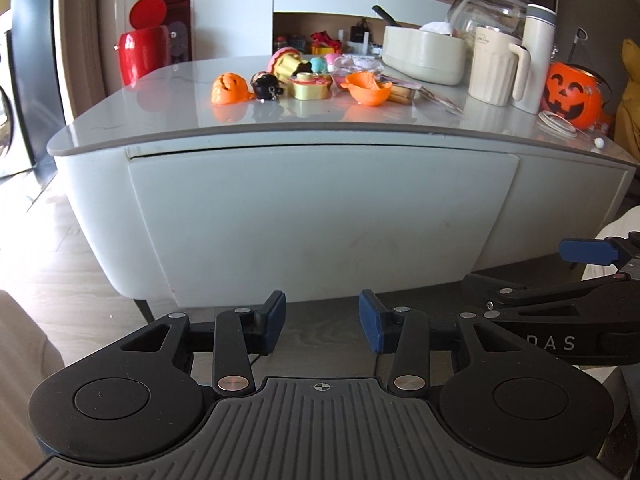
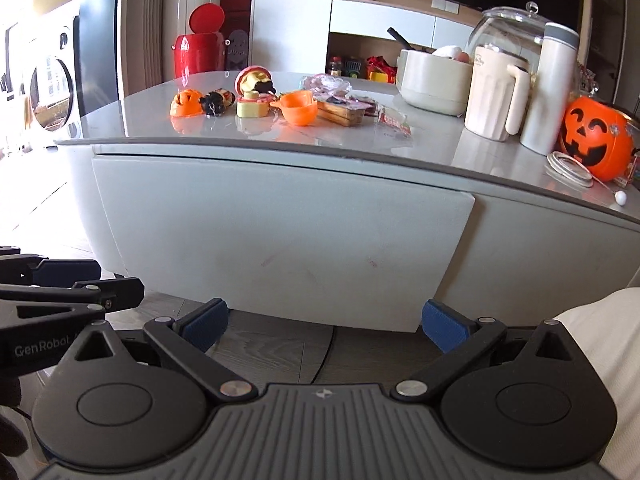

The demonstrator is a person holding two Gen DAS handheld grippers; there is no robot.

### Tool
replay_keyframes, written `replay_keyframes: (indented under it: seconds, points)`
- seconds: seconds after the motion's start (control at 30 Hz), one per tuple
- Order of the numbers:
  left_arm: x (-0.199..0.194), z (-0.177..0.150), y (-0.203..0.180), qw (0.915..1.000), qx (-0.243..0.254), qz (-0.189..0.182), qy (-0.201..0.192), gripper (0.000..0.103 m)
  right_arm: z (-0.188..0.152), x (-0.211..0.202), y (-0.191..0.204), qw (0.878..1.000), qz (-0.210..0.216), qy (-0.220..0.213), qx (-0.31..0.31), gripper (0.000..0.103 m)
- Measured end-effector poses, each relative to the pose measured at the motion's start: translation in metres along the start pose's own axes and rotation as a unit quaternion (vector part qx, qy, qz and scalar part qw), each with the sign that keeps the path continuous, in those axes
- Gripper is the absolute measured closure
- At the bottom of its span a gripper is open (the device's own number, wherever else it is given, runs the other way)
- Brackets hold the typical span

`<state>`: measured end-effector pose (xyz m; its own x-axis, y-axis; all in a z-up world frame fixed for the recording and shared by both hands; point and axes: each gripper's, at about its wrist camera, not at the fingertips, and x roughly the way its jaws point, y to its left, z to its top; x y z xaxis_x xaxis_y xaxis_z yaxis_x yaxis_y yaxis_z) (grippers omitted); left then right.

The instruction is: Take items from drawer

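A low, pale grey cabinet with a glossy grey surface (image 1: 160, 120) fills both views, its wide white drawer front (image 1: 320, 220) flush and closed beneath the front edge. Near the right edge stand a cream ribbed pitcher with a handle (image 1: 494, 68), a tall white flask with a grey cap (image 1: 538, 56) and, behind them, a clear glass jar with a knobbed lid (image 1: 488, 6) next to a cream oval tub (image 1: 424, 56). At the front right corner sits an orange plastic jack-o'-lantern pail (image 1: 572, 98), with a flat clear ring (image 1: 558, 124) touching its base and a small white bead (image 1: 599, 143) just beside the edge. Toward the middle of the surface lies a cluster of small toys: an orange pumpkin-shaped half shell (image 1: 230, 88), a black-and-yellow figure (image 1: 268, 86), a yellow round box (image 1: 308, 87) and an open orange plastic cup shell (image 1: 368, 88). A red lidded bin (image 1: 144, 52) stands on the floor beyond the back left corner.

Below the drawer, over the wood floor, the left claw (image 1: 322, 320) has its 2 blue-padded fingers spread, holding nothing. The right claw (image 2: 324, 324) is spread wider, also holding nothing. Both are apart from the drawer front, and the 2 tools sit side by side, each visible at the edge of the other's view.
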<state>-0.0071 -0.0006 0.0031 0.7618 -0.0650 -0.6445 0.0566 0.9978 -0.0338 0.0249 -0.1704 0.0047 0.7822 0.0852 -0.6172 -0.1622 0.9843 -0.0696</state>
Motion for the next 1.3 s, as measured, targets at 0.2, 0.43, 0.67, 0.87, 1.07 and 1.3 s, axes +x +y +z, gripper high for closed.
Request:
replay_keyframes:
  seconds: [0.2, 0.43, 0.67, 0.87, 1.07, 1.3]
  points:
    - [0.000, -0.002, 0.006, 0.9999, -0.017, -0.001, 0.001, 0.058, 0.001, 0.014, -0.013, 0.999, -0.009, 0.032, 0.040, 0.000]
    - [0.001, -0.003, 0.005, 0.9997, -0.021, -0.007, 0.006, 0.058, 0.000, 0.015, -0.009, 0.999, -0.007, 0.029, 0.021, 0.000]
    - [0.003, -0.003, 0.006, 0.9995, -0.030, -0.009, 0.011, 0.058, 0.000, 0.016, -0.008, 0.999, -0.006, 0.028, 0.018, 0.000]
    - [0.004, -0.003, 0.005, 0.9994, -0.029, -0.008, 0.015, 0.058, 0.000, 0.016, -0.009, 1.000, -0.005, 0.025, 0.019, 0.000]
    - [0.004, -0.004, 0.006, 0.9993, -0.033, -0.012, 0.015, 0.058, 0.000, 0.015, -0.010, 0.999, -0.006, 0.024, 0.021, 0.000]
    - [0.004, -0.004, 0.006, 0.9991, -0.039, -0.012, 0.015, 0.058, 0.000, 0.015, -0.010, 0.999, -0.006, 0.026, 0.022, 0.000]
